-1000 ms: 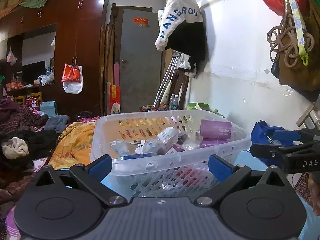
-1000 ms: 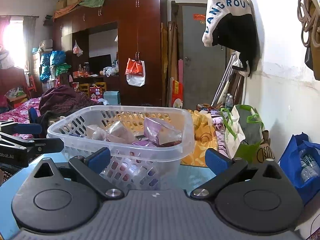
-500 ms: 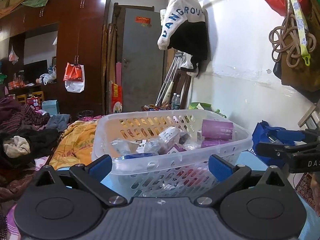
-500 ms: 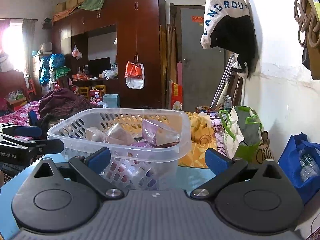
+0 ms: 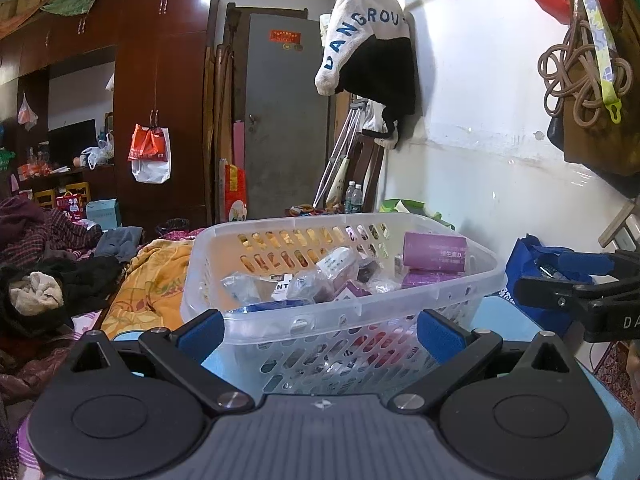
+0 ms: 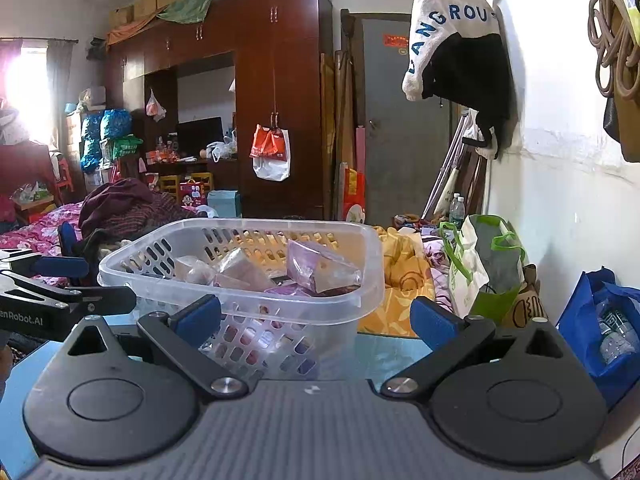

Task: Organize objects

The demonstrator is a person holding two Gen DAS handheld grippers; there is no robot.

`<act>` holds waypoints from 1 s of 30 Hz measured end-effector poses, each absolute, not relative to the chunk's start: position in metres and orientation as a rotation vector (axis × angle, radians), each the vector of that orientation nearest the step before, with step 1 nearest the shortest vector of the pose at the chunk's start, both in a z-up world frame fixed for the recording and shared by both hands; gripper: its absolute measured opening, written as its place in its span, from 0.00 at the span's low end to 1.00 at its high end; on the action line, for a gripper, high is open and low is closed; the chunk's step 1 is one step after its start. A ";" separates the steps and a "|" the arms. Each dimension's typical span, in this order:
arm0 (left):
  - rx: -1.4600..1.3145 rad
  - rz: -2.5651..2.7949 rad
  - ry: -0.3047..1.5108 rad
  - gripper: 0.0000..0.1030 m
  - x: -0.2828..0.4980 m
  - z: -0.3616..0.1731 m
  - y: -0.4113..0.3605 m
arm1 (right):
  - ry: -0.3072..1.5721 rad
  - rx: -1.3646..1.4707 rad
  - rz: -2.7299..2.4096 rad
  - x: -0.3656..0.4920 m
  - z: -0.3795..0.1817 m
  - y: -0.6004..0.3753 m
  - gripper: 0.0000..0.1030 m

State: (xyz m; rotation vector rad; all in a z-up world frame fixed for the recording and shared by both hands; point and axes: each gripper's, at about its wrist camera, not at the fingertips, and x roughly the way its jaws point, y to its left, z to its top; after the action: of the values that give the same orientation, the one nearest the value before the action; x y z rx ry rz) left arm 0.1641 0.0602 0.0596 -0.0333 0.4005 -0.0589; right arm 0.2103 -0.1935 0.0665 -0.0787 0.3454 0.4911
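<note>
A clear plastic basket (image 5: 360, 316) stands on a light blue table (image 5: 496, 312). It holds several wrapped packets and a purple box (image 5: 434, 252). My left gripper (image 5: 320, 334) is open and empty, just in front of the basket's near wall. In the right wrist view the same basket (image 6: 280, 312) sits ahead and to the left of my right gripper (image 6: 316, 318), which is open and empty. The right gripper shows at the right edge of the left wrist view (image 5: 580, 296). The left gripper shows at the left edge of the right wrist view (image 6: 60, 300).
A white wall (image 5: 500, 128) runs along the right with hanging bags and a jacket (image 5: 372, 48). A blue bag (image 6: 608, 320) and a green-handled bag (image 6: 484, 268) sit by the wall. A bed with clothes and a yellow blanket (image 5: 156, 280) lies behind the table.
Both views have shifted slightly; the basket sits a little lower and closer in frame. Both grippers stay open and empty.
</note>
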 end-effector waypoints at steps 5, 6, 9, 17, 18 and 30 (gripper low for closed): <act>-0.036 -0.063 0.404 1.00 0.164 0.059 0.060 | 0.347 -0.079 0.488 0.211 0.066 -0.194 1.00; -0.036 -0.063 0.405 1.00 0.165 0.059 0.059 | 0.347 -0.079 0.488 0.210 0.066 -0.194 1.00; -0.036 -0.063 0.405 1.00 0.165 0.059 0.059 | 0.347 -0.080 0.489 0.210 0.066 -0.195 1.00; -0.037 -0.061 0.408 1.00 0.164 0.058 0.059 | 0.350 -0.081 0.490 0.210 0.066 -0.195 1.00; -0.038 -0.060 0.409 1.00 0.165 0.058 0.058 | 0.350 -0.082 0.490 0.210 0.066 -0.196 1.00; -0.039 -0.061 0.411 1.00 0.165 0.057 0.058 | 0.349 -0.088 0.497 0.209 0.065 -0.195 1.00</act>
State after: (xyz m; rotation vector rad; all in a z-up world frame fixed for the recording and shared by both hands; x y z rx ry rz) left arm 0.1647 0.0578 0.0569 -0.0385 0.4115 -0.0610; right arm 0.2094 -0.1946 0.0651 -0.0884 0.3487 0.4972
